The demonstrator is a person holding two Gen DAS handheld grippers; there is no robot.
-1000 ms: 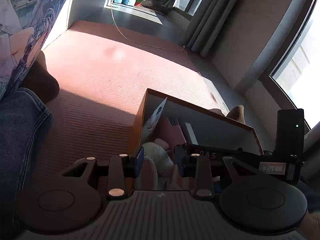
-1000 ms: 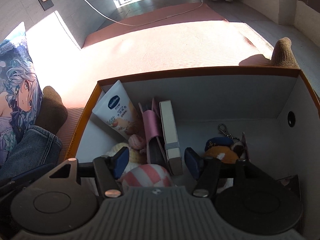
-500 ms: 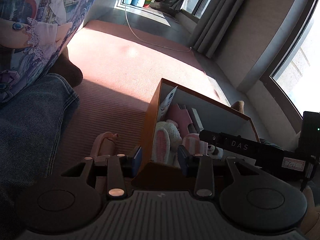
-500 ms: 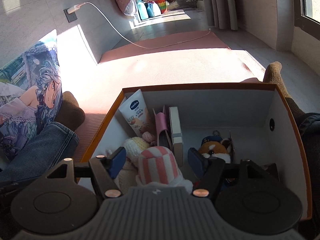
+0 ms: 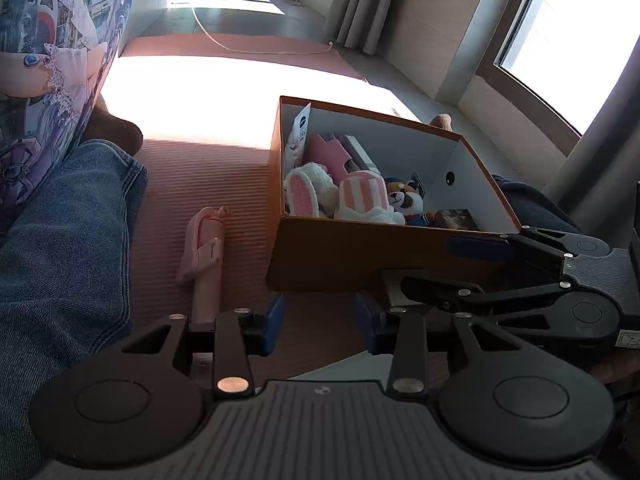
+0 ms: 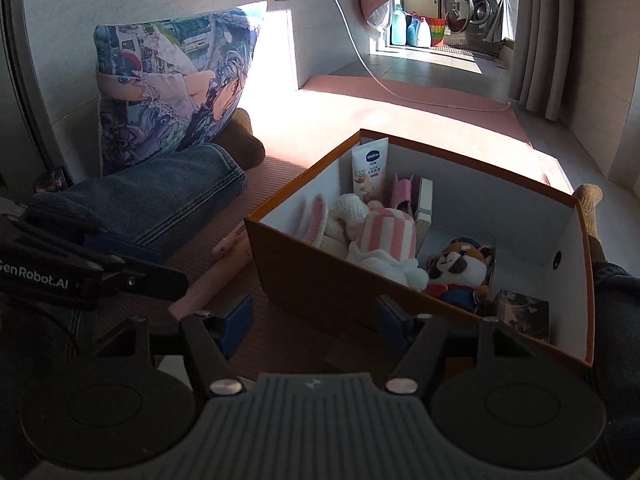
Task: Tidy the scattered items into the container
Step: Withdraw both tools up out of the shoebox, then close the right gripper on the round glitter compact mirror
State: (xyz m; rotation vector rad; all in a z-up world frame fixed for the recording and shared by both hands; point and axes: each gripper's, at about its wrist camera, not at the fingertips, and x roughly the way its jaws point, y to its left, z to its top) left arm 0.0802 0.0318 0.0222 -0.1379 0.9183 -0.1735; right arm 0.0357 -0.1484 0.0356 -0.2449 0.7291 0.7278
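Note:
An orange cardboard box (image 5: 340, 252) (image 6: 320, 280) stands on the pink mat. It holds a lotion tube (image 6: 370, 168), a white bunny plush (image 5: 308, 188), a pink-striped plush (image 6: 386, 236), a fox plush (image 6: 460, 264) and a small dark box (image 6: 520, 312). A pink folding stick (image 5: 204, 256) (image 6: 224, 268) lies on the mat just left of the box. My left gripper (image 5: 320, 328) hovers open before the box's near left corner, with nothing in it. My right gripper (image 6: 316, 320) (image 5: 452, 270) is at the near wall, its jaws closing slightly on nothing.
A person's jeans-clad leg (image 5: 60, 220) and brown-socked foot (image 5: 116, 132) lie left of the stick. A printed cushion (image 6: 168, 88) leans on the wall behind. A white cable (image 6: 360, 60) trails over the sunlit mat beyond the box. Another socked foot (image 6: 588, 200) is right of it.
Both grippers have drawn back from over the box to in front of its near wall and rolled. The pink stick has come into view on the mat.

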